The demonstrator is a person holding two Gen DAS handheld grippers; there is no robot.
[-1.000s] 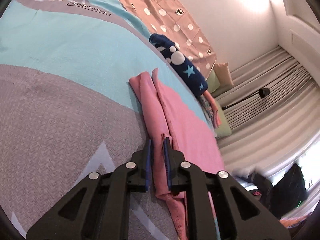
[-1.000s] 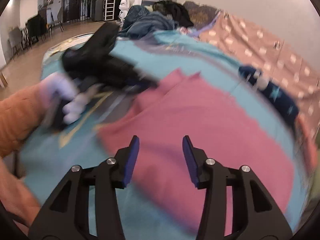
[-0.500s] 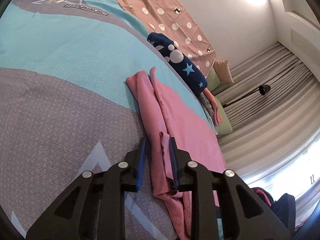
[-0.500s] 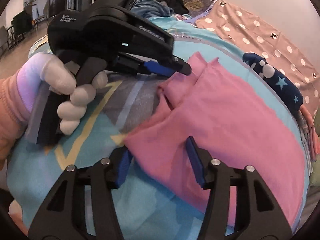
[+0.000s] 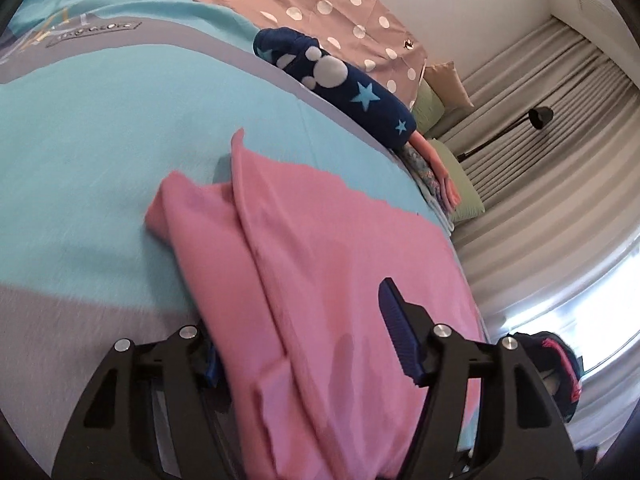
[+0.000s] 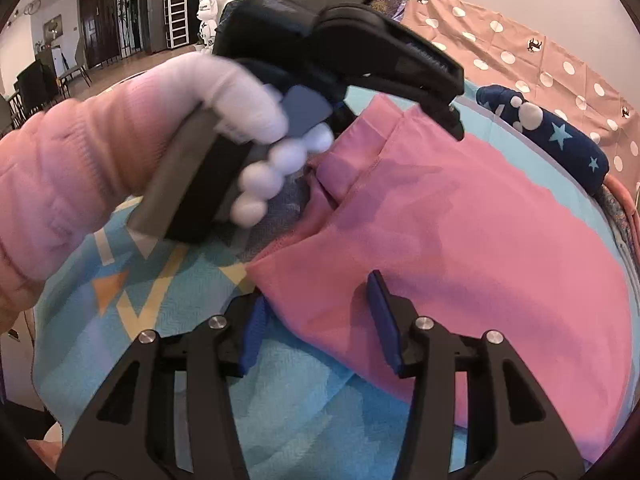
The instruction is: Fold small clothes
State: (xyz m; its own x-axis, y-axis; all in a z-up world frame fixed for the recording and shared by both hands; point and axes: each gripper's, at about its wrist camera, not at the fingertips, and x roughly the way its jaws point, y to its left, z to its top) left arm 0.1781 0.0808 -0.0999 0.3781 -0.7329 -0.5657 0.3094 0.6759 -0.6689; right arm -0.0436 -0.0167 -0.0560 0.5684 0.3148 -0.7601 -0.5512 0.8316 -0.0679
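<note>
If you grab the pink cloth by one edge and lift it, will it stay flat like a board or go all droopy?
Probably droopy: the pink cloth already lies in soft folds and wrinkles. It likely weighs little, since it looks thin on the bed cover. It may bunch up rather than slide if pushed.

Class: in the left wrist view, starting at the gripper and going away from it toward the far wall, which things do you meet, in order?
Left gripper → pink garment → navy star roll → polka-dot cloth

The pink garment (image 5: 320, 280) runs off the left wrist view's bottom edge and covers the left gripper's (image 5: 304, 344) left finger pad. The gloved hand (image 6: 248, 120) is motion-blurred.
</note>
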